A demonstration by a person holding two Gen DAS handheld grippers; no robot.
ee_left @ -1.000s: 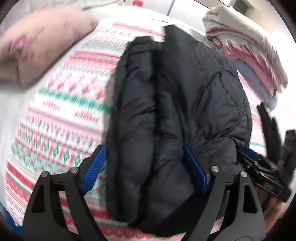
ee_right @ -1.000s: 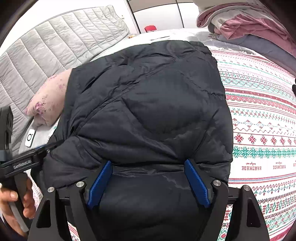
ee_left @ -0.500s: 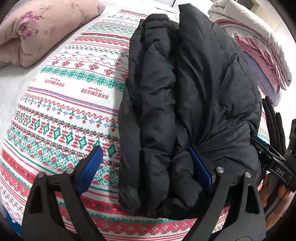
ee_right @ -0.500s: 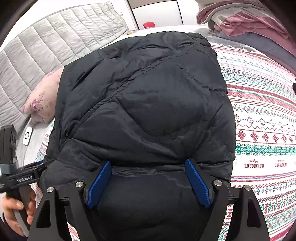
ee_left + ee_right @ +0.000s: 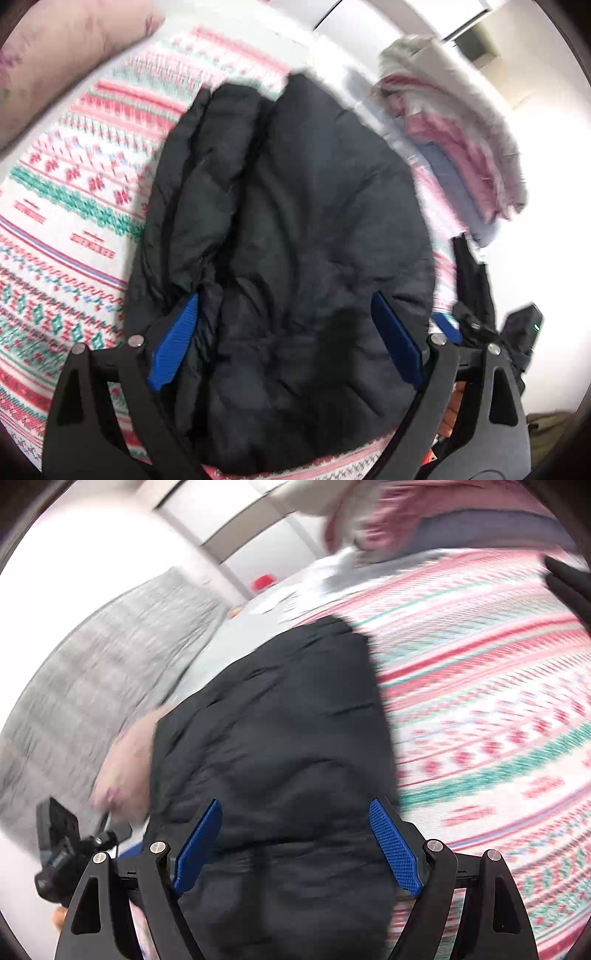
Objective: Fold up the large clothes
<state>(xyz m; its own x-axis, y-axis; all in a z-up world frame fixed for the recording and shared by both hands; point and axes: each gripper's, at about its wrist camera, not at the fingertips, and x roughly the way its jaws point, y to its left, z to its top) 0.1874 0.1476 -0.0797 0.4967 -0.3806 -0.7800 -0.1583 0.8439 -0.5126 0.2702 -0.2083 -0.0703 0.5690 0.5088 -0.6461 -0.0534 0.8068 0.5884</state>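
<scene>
I've swung both tongs fast, so the views blur. The left (image 5: 284, 345) and right (image 5: 295, 843) tongs gape, straddling the bundled jacket (image 5: 295, 229) unclamped; fold looks nearly finished.

Pink pillow (image 5: 55, 62), patterned blanket (image 5: 66, 192), folded bedding (image 5: 461, 147)

Bare patterned blanket (image 5: 66, 229) left of jacket (image 5: 295, 236); clothes stack (image 5: 465, 147) right.

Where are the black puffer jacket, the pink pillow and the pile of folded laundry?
black puffer jacket (image 5: 314, 221): left wrist view, its quilted middle.
pink pillow (image 5: 62, 62): left wrist view, its near face.
pile of folded laundry (image 5: 469, 147): left wrist view, pink layer.
</scene>
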